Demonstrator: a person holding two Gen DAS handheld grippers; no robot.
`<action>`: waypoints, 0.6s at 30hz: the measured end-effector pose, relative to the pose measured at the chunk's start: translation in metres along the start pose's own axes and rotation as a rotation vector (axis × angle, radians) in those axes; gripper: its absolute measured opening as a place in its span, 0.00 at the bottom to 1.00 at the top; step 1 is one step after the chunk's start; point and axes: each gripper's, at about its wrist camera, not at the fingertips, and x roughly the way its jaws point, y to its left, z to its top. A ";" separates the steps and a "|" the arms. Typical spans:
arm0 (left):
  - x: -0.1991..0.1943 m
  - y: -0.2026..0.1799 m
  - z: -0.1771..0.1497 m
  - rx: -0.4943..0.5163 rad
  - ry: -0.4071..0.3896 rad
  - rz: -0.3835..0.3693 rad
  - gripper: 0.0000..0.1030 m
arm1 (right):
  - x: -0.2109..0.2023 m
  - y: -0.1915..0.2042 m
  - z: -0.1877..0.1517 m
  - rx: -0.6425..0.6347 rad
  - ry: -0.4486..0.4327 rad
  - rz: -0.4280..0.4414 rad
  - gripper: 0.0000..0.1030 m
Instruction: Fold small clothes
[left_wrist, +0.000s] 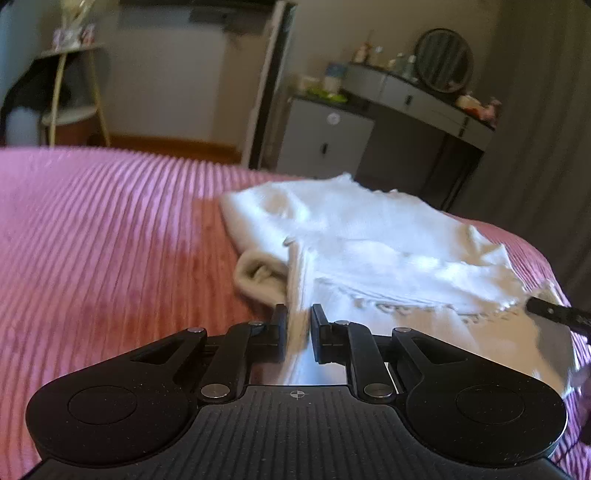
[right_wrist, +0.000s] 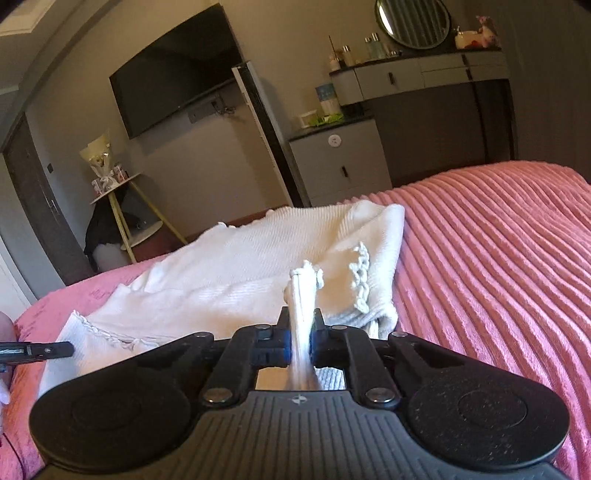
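White garment (right_wrist: 258, 258): crochet trim (right_wrist: 362, 277) clear only in right view.

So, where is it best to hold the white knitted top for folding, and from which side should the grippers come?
Grip the near hem of the white knitted top, coming low from the near edge of the pink bedspread. The left gripper and right gripper each pinch a bunched edge there; the top's far part lies flat.

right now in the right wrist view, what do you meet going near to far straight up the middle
right gripper pinching a bunched fold of the white knit garment → the garment spread flat → pink ribbed bedspread edge → grey bedside cabinet → black wall tv
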 end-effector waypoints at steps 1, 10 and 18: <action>-0.003 -0.004 0.000 0.016 -0.012 -0.009 0.15 | 0.002 0.000 -0.001 0.001 0.009 -0.003 0.08; 0.030 -0.010 0.000 0.027 0.063 0.022 0.30 | 0.008 0.001 -0.005 0.002 0.040 0.004 0.10; 0.040 -0.007 0.008 0.029 0.076 0.012 0.10 | 0.009 0.002 -0.004 0.011 0.074 0.029 0.13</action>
